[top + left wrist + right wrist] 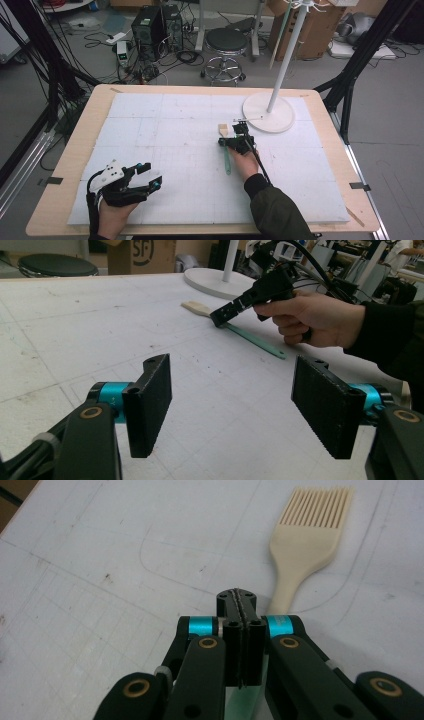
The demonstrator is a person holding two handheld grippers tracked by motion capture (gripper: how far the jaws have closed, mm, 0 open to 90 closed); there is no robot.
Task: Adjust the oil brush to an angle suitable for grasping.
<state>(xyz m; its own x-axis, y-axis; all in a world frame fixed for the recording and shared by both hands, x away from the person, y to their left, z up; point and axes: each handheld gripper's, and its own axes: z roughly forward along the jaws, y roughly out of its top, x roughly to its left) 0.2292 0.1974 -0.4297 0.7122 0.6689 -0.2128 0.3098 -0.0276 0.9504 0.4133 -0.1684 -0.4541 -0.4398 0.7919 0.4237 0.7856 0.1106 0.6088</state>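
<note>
The big wooden worktop (75, 145) with its white gridded mat (165, 150) was mostly bare. A white lamp-style stand with a round base (267, 112) sat at the far side, just beyond the brush, so it could've crowded a lift. The silicone pastry brush with cream bristles and a teal handle (305, 540) lay flat mid-mat; it looked light, bendy and a bit slippery. I'd grab the stiffer handle. The right gripper (241, 630) had jaws closed over the handle with nothing obviously pinched. The left gripper (235, 405) sat near the worktop's front edge, jaws apart and empty.
</note>
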